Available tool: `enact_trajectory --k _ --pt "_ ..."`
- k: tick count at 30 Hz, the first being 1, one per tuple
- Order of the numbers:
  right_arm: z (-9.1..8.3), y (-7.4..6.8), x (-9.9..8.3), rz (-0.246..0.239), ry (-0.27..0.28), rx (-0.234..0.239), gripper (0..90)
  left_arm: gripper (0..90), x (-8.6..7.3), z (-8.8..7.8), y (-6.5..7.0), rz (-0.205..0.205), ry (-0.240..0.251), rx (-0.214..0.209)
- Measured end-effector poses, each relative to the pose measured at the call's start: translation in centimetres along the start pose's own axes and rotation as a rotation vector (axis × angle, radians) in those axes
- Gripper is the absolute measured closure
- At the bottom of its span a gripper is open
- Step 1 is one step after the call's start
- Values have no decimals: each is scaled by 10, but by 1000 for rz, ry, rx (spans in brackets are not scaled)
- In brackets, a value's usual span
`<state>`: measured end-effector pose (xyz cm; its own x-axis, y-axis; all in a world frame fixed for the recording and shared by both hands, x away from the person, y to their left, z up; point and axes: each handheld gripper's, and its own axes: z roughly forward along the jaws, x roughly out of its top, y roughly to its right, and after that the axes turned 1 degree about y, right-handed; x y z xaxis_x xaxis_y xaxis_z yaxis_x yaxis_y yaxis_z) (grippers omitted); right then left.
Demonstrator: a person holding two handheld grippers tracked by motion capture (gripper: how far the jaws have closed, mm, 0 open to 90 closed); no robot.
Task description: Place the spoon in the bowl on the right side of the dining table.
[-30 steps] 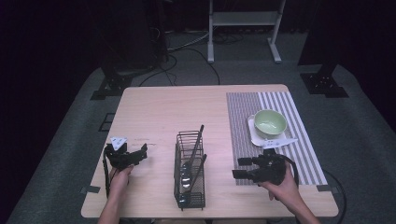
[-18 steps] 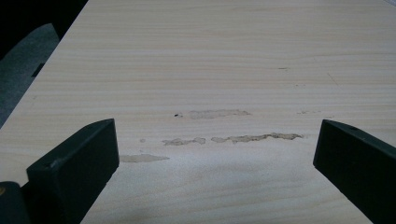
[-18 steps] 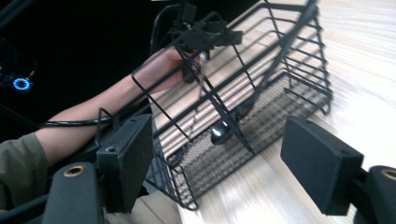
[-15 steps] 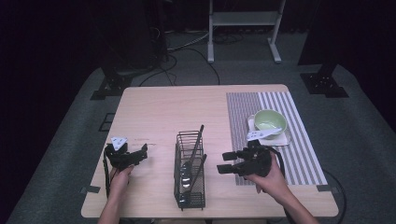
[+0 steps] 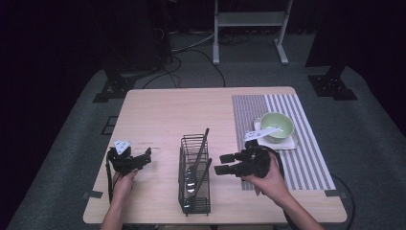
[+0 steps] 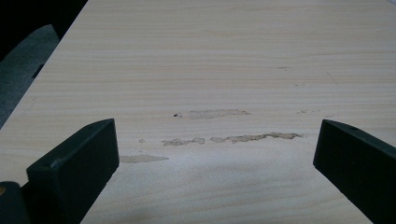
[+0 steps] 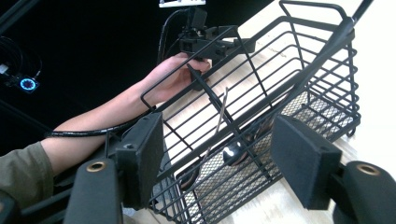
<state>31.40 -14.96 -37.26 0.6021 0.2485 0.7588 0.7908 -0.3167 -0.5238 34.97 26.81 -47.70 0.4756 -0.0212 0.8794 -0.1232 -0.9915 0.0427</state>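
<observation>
A black wire basket stands at the table's near middle with several dark-handled utensils leaning in it. My right gripper points left at the basket's right side, just short of the wire. In the right gripper view the basket lies beyond the right gripper. Its jaws have just been closing, still stand apart, and nothing is between them. A spoon bowl rests on the mesh floor. My left gripper rests left of the basket, open over bare wood.
A green bowl sits on a white plate on the striped placemat at the right. The table's far half is bare wood. Stands and cables lie on the floor beyond the table.
My right gripper has moved left off the placemat toward the basket and risen slightly, with its jaws a little narrower. The left gripper has stayed put.
</observation>
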Motion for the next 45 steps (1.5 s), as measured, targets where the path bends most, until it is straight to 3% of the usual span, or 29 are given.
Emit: enact_trajectory --k 15,23,35,45 --pt "14 -2 12 -20 -44 -38 475 0 0 0 0 3 1 1" --pt "20 0 17 3 -69 -60 640 0 0 0 1 5 -1 0" --pt "21 -3 19 -17 -76 -43 877 0 0 0 1 12 -5 2" --pt "20 -7 20 -30 -67 -32 884 0 0 0 1 15 -5 2"
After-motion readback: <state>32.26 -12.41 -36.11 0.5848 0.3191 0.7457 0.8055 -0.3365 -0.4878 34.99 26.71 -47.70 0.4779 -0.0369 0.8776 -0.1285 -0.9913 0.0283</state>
